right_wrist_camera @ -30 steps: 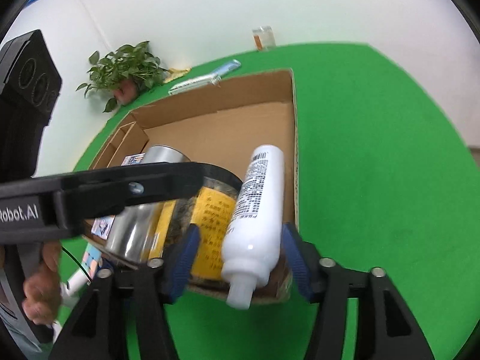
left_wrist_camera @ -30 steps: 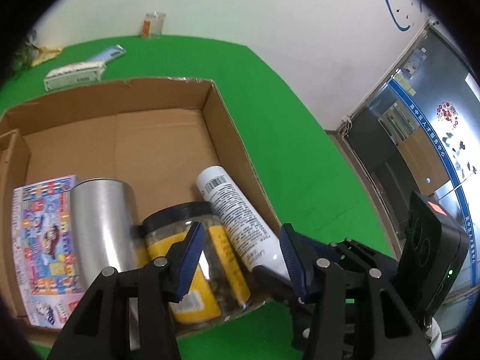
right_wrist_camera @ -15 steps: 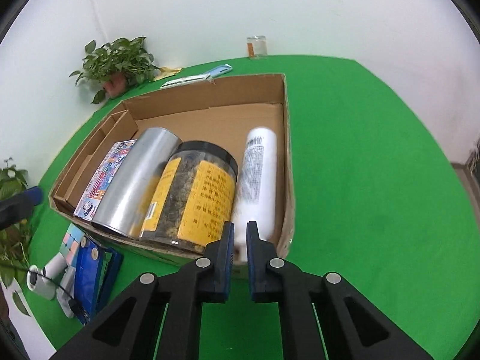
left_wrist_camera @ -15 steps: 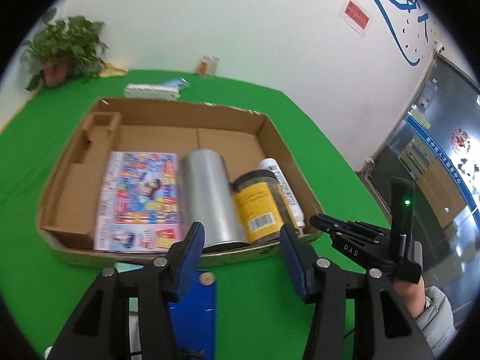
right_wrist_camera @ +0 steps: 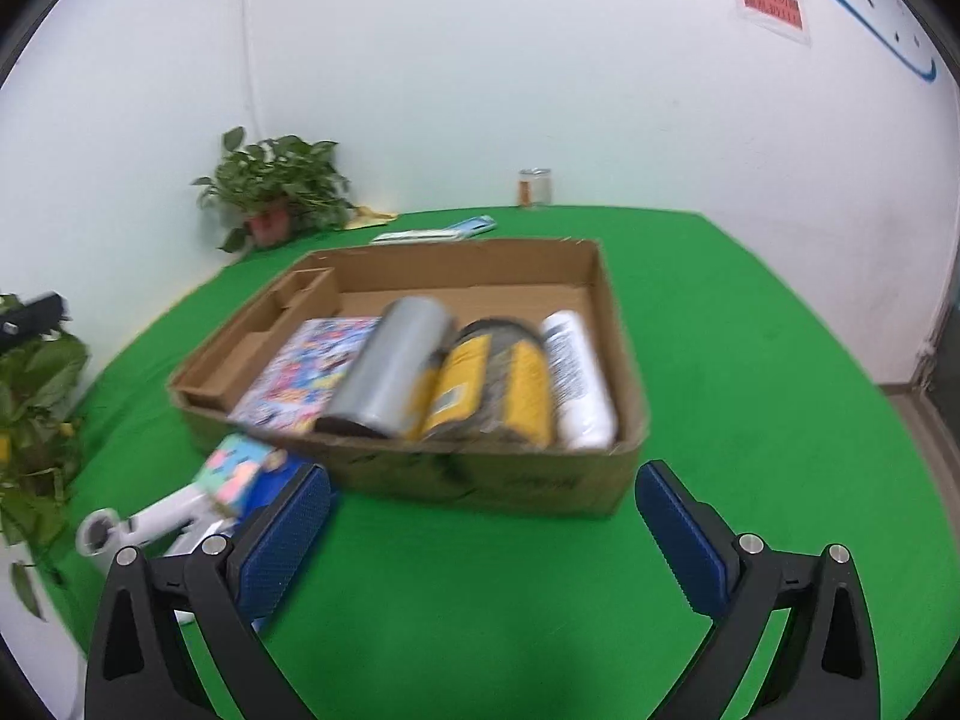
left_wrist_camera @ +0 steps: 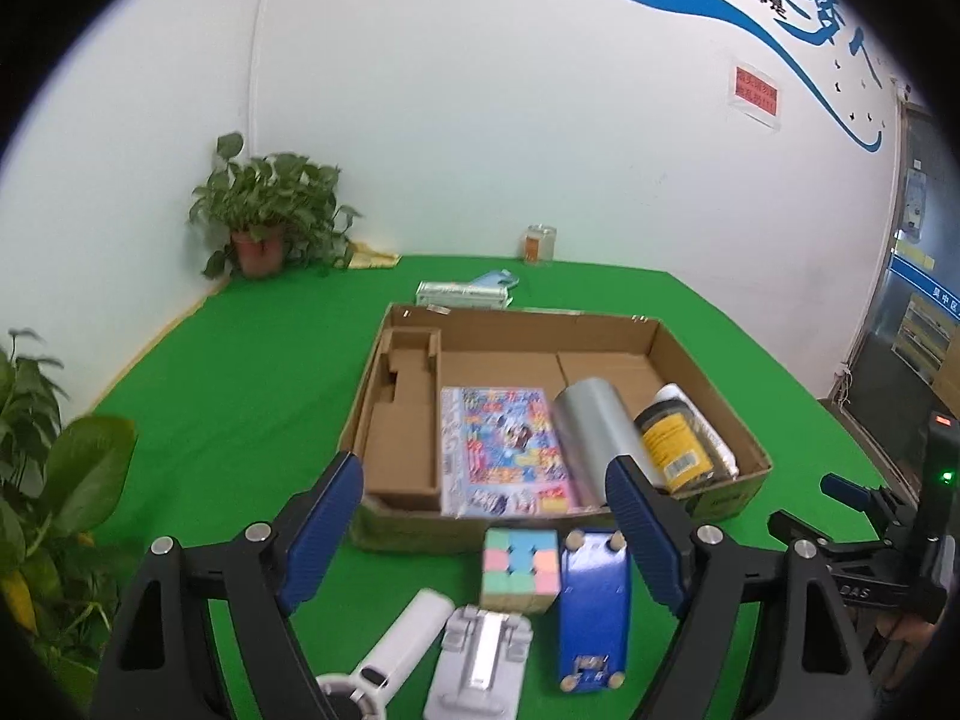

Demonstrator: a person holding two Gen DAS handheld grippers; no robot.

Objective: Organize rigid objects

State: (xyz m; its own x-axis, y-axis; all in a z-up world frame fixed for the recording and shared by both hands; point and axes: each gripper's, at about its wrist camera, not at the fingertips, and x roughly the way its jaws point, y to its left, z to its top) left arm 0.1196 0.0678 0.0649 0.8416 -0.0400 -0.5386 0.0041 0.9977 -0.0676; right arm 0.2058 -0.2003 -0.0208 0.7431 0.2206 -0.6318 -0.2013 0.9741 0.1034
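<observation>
A cardboard box (left_wrist_camera: 516, 324) (right_wrist_camera: 540, 489) on the green table holds a colourful booklet (left_wrist_camera: 504, 450) (right_wrist_camera: 306, 372), a silver cylinder (left_wrist_camera: 591, 420) (right_wrist_camera: 390, 372), a yellow-labelled jar (left_wrist_camera: 675, 444) (right_wrist_camera: 498, 387) and a white bottle (right_wrist_camera: 576, 381), all lying side by side. In front of the box lie a pastel cube (left_wrist_camera: 521, 567) (right_wrist_camera: 231, 474), a blue device (left_wrist_camera: 594, 606), a white handheld tool (left_wrist_camera: 396, 642) (right_wrist_camera: 150, 519) and a grey clip (left_wrist_camera: 480, 660). My left gripper (left_wrist_camera: 486, 531) hangs over these loose items, its jaws opening and empty. My right gripper (right_wrist_camera: 480, 534) is opening wide, empty, before the box.
A potted plant (left_wrist_camera: 264, 222) stands at the far corner, with a glass jar (left_wrist_camera: 539, 243) and a flat white packet (left_wrist_camera: 462, 294) behind the box. Leaves (left_wrist_camera: 54, 468) crowd the left edge. The right gripper's body (left_wrist_camera: 882, 546) shows at the right in the left wrist view.
Both grippers have drawn back from the box. The right gripper let go of the white bottle, shut, then opened wide. The left gripper swung left over the loose items and widened.
</observation>
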